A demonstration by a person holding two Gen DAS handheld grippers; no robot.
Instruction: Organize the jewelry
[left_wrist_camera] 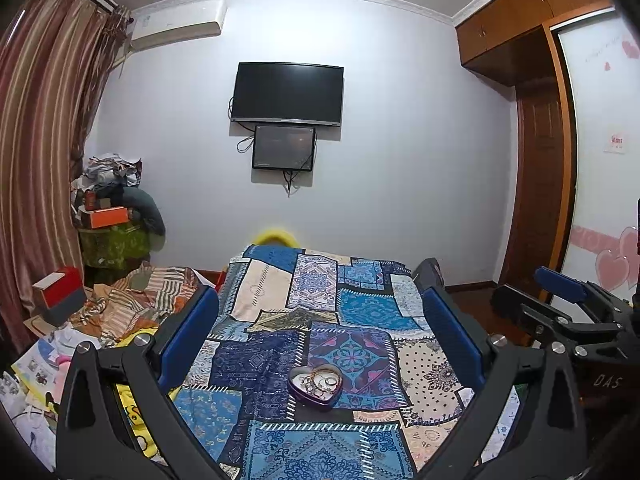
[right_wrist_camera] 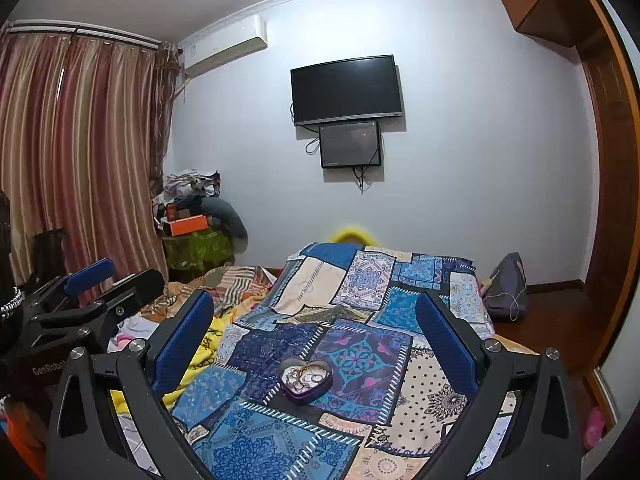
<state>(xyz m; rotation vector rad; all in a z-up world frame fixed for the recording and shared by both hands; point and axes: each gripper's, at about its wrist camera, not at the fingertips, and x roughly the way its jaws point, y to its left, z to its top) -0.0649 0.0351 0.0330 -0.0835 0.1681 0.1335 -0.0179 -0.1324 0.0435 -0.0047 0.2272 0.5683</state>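
Note:
A purple heart-shaped tin (left_wrist_camera: 315, 385) sits on the blue patchwork bedspread (left_wrist_camera: 320, 320). It holds a tangle of rings and thin chains. My left gripper (left_wrist_camera: 320, 312) is open and empty, held above the bed with the tin low between its blue pads. In the right wrist view the same tin (right_wrist_camera: 306, 381) lies between the open, empty jaws of my right gripper (right_wrist_camera: 316, 312). The right gripper shows at the right edge of the left wrist view (left_wrist_camera: 568, 308). The left gripper shows at the left edge of the right wrist view (right_wrist_camera: 92, 292).
Crumpled striped cloth (left_wrist_camera: 136, 304), a red and grey box (left_wrist_camera: 60, 296) and papers lie left of the bedspread. A pile of boxes and clothes (left_wrist_camera: 112, 208) stands by the curtain. A TV (left_wrist_camera: 287, 94) hangs on the far wall. A wooden wardrobe (left_wrist_camera: 540, 160) stands right.

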